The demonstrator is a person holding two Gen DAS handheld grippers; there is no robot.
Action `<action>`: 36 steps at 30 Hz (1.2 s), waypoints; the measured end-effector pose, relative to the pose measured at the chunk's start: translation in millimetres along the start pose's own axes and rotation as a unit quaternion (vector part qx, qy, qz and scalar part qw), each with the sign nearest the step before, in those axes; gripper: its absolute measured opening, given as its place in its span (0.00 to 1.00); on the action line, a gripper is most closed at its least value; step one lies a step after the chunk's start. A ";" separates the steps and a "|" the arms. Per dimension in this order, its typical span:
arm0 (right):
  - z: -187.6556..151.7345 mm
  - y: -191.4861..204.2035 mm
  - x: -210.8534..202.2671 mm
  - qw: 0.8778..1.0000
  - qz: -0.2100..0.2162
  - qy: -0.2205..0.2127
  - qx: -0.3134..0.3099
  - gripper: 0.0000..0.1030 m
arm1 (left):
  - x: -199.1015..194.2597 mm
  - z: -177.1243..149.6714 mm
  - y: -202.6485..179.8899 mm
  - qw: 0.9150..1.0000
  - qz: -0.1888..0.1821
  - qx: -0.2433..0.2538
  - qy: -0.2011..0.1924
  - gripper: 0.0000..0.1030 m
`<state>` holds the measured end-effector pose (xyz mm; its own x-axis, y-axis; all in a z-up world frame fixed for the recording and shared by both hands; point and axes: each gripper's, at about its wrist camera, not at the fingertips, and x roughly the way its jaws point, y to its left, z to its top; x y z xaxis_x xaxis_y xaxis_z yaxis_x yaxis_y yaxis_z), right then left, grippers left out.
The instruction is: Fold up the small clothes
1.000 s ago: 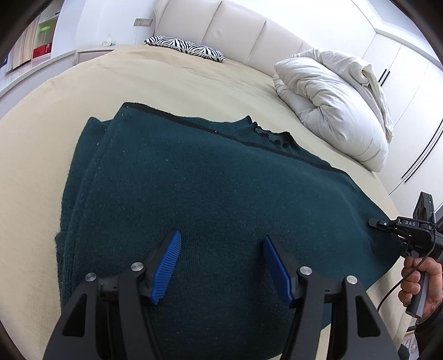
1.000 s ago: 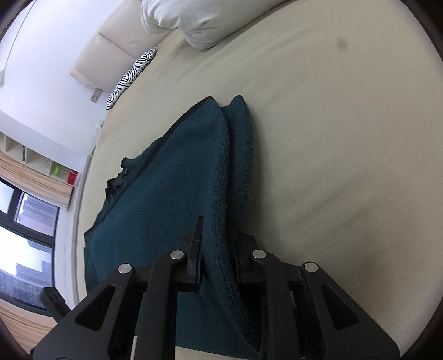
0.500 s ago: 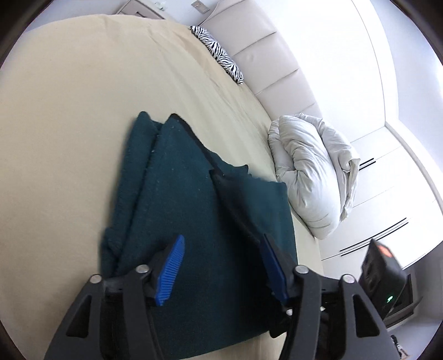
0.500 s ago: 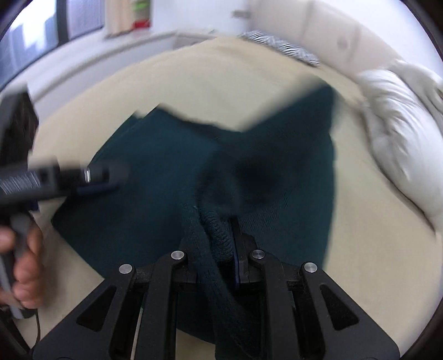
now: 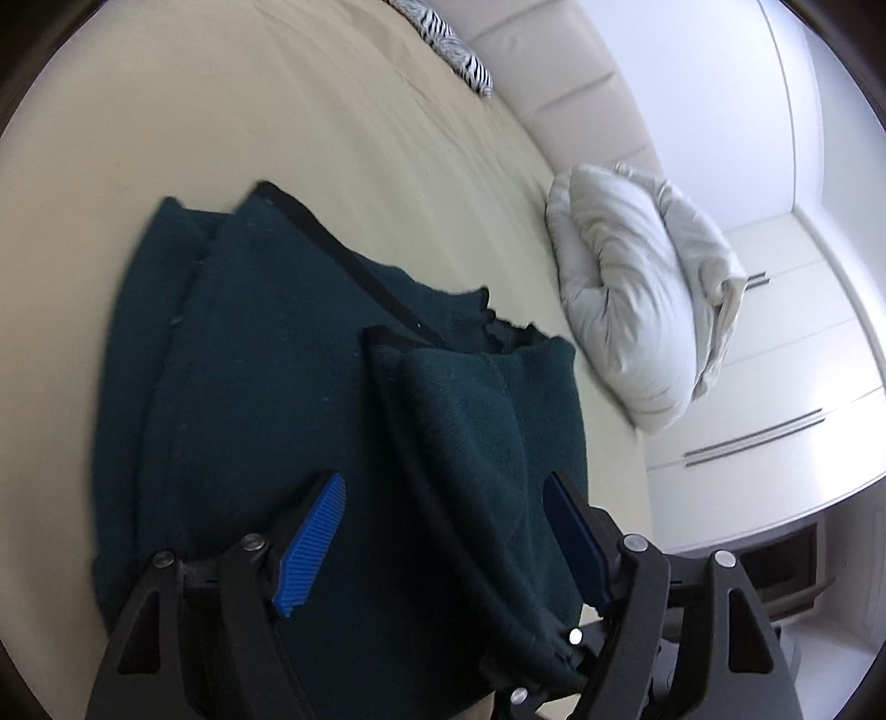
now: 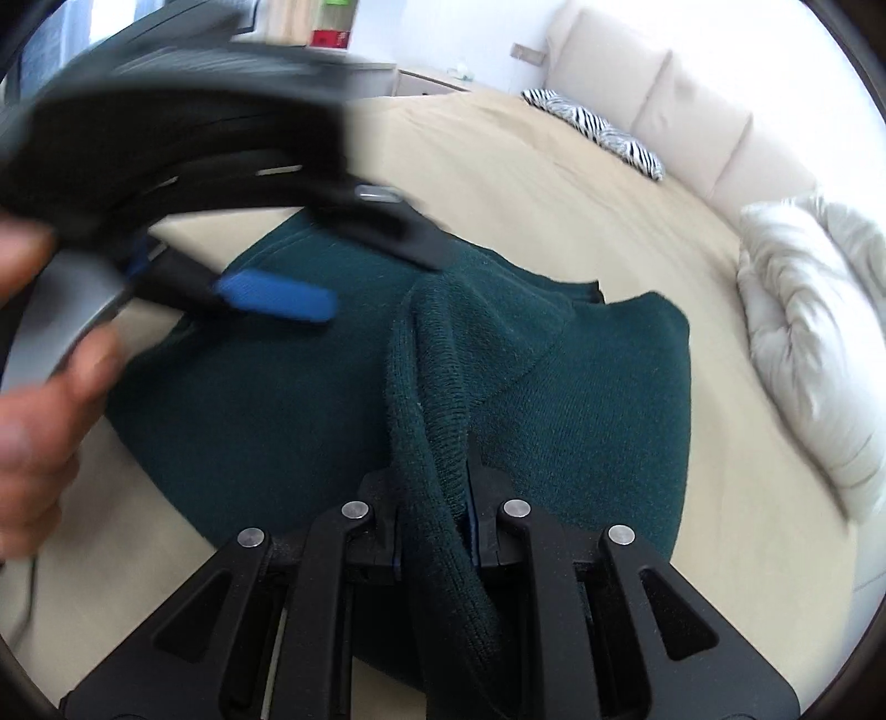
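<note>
- We are folding the dark green sweater (image 6: 266, 421) lying on the bed (image 6: 554, 188): right gripper (image 6: 432, 493) is clamping its side edge.
- Left gripper (image 5: 443, 531) is opening, pads clear of the fabric.
- Next: lay the edge flat, release.

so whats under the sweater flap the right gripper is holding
More of the same green sweater, spread on the beige bed. The flap in the right gripper hides whatever lies directly beneath it.

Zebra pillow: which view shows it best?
The right wrist view: the zebra pillow lies whole against the headboard, stripes fairly sharp. In the left wrist view the pillow sits at the top edge, partly cut off.
</note>
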<state>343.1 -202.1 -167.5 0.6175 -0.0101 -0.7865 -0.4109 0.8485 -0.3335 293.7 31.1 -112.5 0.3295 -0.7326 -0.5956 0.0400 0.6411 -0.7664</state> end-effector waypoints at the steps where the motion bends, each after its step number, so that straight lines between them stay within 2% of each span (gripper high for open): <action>1: -1.3 3.3 0.7 1.000 -0.004 -0.001 -0.008 0.14 | 6.4 2.2 -2.6 1.000 0.009 0.006 0.011 0.58; 3: -4.4 6.3 1.5 1.000 -0.006 -0.002 -0.013 0.14 | 16.9 3.7 -2.4 0.999 0.019 0.006 0.029 0.24; 6: -9.9 4.0 0.5 1.000 0.011 -0.004 -0.008 0.18 | 24.2 0.9 -1.7 0.999 0.024 0.011 0.032 0.16; 9: -13.7 9.0 -6.6 0.999 0.030 -0.004 -0.017 0.30 | 22.1 -1.3 -0.1 1.000 0.014 0.001 0.027 0.13; 10: -15.7 10.5 -12.1 0.999 0.037 -0.007 -0.016 0.38 | 18.0 -3.4 2.6 1.000 0.009 -0.001 0.027 0.12; 11: -17.6 12.5 -17.9 0.999 0.044 -0.011 -0.013 0.42 | 16.4 -2.9 4.1 1.000 0.005 -0.003 0.027 0.12; 14: -27.4 4.9 -47.9 0.996 0.084 -0.032 0.021 0.42 | 5.7 -2.3 9.9 1.000 -0.001 -0.007 0.023 0.12; 17: -37.4 -27.8 -76.8 0.985 0.130 -0.063 0.096 0.42 | -8.5 4.9 17.5 1.000 -0.003 -0.013 0.015 0.12; 19: -45.3 -53.4 -84.7 0.979 0.126 -0.079 0.138 0.45 | -19.2 12.0 22.5 1.000 -0.007 -0.018 0.010 0.12; 21: -49.9 -66.2 -79.9 0.979 0.112 -0.070 0.153 0.45 | -32.9 20.3 25.5 1.000 -0.004 -0.014 0.005 0.12; 27: -46.8 -40.5 -46.5 0.989 0.102 -0.034 0.102 0.45 | -59.7 42.3 35.6 1.000 0.020 -0.005 0.006 0.12; 33: -30.6 -8.1 -24.5 0.990 0.120 -0.031 0.060 0.45 | -70.0 58.6 59.3 0.999 0.024 -0.027 0.001 0.12; 36: -29.6 4.3 -10.3 0.989 0.137 -0.014 0.059 0.45 | -66.2 58.7 70.2 0.999 0.032 -0.034 0.002 0.12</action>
<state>315.2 -214.0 -176.2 0.5125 0.2419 -0.8239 -0.4849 0.8734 -0.0452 330.1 138.1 -112.7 0.3253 -0.6912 -0.6453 -0.0450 0.6704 -0.7407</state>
